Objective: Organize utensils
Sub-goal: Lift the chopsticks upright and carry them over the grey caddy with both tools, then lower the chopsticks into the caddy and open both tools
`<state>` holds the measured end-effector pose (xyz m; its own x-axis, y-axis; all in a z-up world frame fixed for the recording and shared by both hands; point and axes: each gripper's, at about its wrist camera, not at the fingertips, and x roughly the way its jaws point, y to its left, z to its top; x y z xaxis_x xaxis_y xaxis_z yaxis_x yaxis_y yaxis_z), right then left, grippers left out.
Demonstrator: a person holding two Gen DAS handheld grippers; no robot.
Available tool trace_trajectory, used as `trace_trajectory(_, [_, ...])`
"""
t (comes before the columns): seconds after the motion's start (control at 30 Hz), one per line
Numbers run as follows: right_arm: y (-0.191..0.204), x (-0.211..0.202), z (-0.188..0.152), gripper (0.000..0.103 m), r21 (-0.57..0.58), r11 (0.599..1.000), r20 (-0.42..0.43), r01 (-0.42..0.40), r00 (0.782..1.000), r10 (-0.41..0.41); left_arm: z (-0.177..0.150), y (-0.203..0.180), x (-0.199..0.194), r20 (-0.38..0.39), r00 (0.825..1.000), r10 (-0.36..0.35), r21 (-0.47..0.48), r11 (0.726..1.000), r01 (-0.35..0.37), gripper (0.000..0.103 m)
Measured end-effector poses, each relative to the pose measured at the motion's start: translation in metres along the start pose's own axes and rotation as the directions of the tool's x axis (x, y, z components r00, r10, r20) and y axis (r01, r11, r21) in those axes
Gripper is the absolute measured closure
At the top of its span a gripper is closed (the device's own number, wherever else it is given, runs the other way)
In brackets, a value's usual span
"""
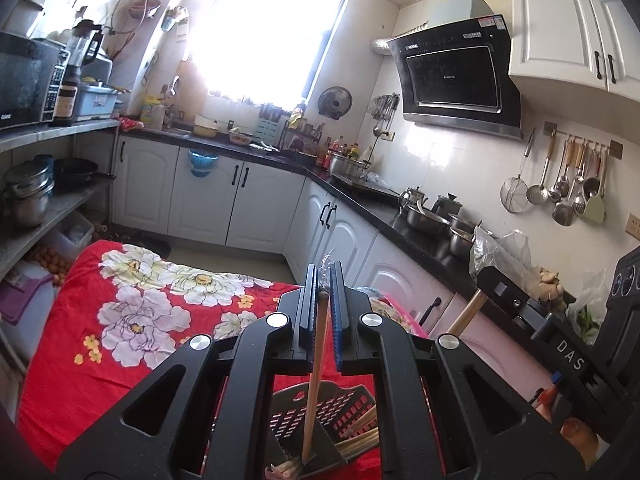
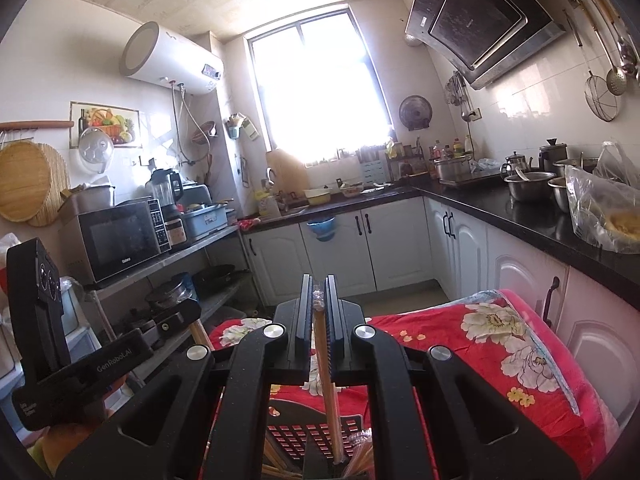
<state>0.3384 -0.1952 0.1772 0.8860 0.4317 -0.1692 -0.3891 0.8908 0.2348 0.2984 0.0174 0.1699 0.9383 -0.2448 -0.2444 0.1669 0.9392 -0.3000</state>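
Each claw, left point(image 1: 324, 280) and right point(image 2: 319, 292), pinches a chopstick point(image 1: 314, 380) above the holder point(image 1: 320, 404) below; several already sit inside.

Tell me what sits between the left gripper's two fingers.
In the left wrist view, a single wooden chopstick sits between the left gripper's closed fingers, hanging down toward the black slotted utensil basket below.

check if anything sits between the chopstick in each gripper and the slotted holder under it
Nothing visible does. The left gripper holds its chopstick over the black slotted holder; its tip looks already down among chopsticks there.
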Motion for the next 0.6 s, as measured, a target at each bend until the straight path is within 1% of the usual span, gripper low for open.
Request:
trace_trajectory(0.13, [0.0, -0.001, -0.008, 0.097, -0.005, 1.0, 0.003, 0.013, 1.0, -0.013, -0.01, -0.007, 0.004, 0.007, 1.0, 0.009, 0.039, 0.999, -0.009, 0.1])
trace_trajectory(0.27, [-0.004, -0.002, -0.019, 0.097, -0.001, 0.999, 0.005, 0.032, 0.999, -0.032, -0.02, -0.011, 0.008, -0.002, 1.0, -0.013, 0.059, 0.998, 0.013, 0.1])
trace_trajectory(0.37, [-0.008, -0.003, -0.026, 0.097, 0.007, 0.999, -0.003, 0.046, 0.999, -0.046, -0.026, -0.014, 0.008, 0.005, 1.0, -0.02, 0.083, 0.996, 0.02, 0.1])
trace_trajectory(0.47, [-0.012, -0.003, -0.034, 0.097, 0.014, 0.999, -0.027, 0.05, 0.998, -0.049, -0.032, -0.018, 0.009, 0.007, 1.0, -0.025, 0.114, 0.993, 0.024, 0.1])
trace_trajectory(0.6, [-0.014, -0.004, -0.04, 0.097, 0.022, 0.999, -0.058, 0.047, 0.997, -0.046, -0.039, -0.021, 0.011, -0.009, 0.999, -0.036, 0.114, 0.993, 0.037, 0.1])
